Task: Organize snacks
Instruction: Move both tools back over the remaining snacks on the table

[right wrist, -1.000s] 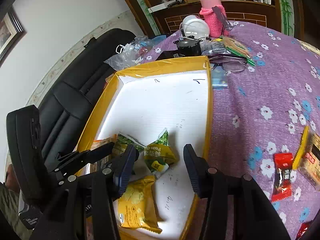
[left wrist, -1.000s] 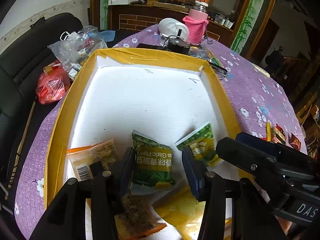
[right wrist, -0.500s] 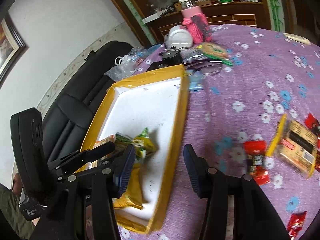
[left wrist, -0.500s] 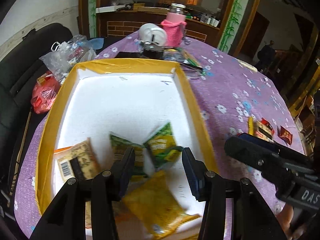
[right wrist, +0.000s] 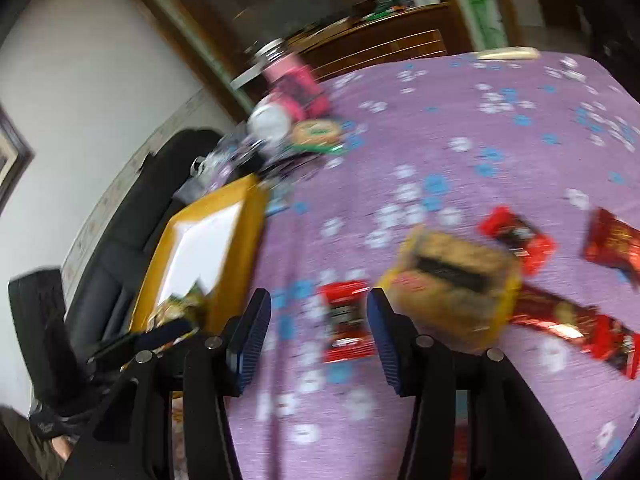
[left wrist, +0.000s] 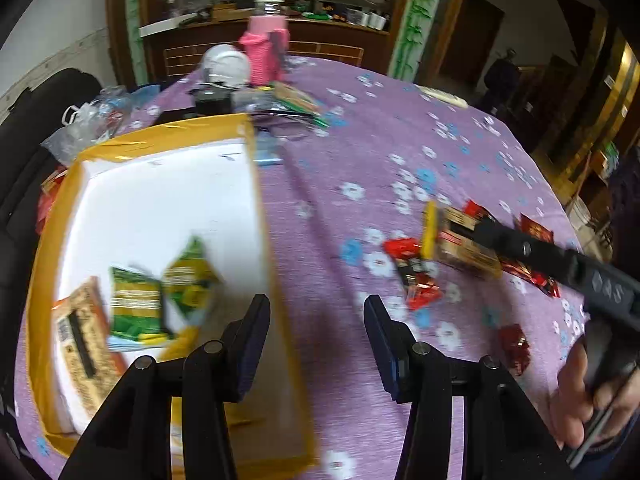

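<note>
Both views motion-blurred. Left gripper wide, empty, over yellow-rimmed white tray edge; green snack packets inside, labels unreadable. Right gripper wide, empty, above red wrapped snack on purple floral tablecloth; tan snack box just beside, red packs partly cut off at frame edge

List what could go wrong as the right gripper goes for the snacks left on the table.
1. The red packet between the open right gripper fingers lies close beside the tan cracker pack; closing might catch both or push one away.
2. The view is blurred, so aim may be off.
3. The open left gripper hangs over the yellow box's rim and might bump it.
</note>
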`<act>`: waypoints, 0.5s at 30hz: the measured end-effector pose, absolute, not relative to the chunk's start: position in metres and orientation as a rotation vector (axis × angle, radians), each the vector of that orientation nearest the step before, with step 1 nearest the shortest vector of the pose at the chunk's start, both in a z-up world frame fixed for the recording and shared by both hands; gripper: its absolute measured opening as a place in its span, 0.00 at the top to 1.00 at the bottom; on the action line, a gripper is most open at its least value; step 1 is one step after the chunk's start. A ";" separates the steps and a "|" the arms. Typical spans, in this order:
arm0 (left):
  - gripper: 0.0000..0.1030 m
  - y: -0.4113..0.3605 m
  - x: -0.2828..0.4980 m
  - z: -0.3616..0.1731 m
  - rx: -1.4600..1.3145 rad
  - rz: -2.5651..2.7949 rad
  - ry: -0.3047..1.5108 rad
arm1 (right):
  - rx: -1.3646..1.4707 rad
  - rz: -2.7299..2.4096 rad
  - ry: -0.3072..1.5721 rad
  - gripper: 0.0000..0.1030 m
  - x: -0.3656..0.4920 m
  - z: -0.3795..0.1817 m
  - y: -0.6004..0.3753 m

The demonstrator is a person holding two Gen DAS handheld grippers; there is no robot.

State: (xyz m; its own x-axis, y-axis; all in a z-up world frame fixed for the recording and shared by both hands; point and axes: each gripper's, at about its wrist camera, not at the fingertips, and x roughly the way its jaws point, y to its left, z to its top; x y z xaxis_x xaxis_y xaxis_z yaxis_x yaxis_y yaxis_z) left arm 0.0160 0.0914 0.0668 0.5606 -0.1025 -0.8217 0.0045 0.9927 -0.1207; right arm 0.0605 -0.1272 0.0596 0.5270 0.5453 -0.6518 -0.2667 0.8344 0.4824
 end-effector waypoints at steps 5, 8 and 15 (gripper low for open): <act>0.46 0.052 0.029 0.059 -0.091 -0.104 1.020 | 0.426 0.393 0.873 0.52 0.084 0.042 -0.182; 0.46 0.029 0.036 0.055 -0.083 -0.131 1.025 | 0.441 0.365 0.862 0.53 0.096 0.034 -0.200; 0.46 -0.001 0.038 0.032 -0.079 -0.176 1.065 | 0.536 0.446 0.900 0.53 0.118 0.012 -0.198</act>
State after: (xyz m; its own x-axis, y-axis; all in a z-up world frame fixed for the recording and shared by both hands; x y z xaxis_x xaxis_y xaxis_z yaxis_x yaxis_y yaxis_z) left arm 0.0381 -0.0013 0.0322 0.4719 -0.1814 -0.8628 0.1054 0.9832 -0.1491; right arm 0.1181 -0.1983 0.0118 0.5476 0.5719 -0.6107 -0.1390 0.7820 0.6076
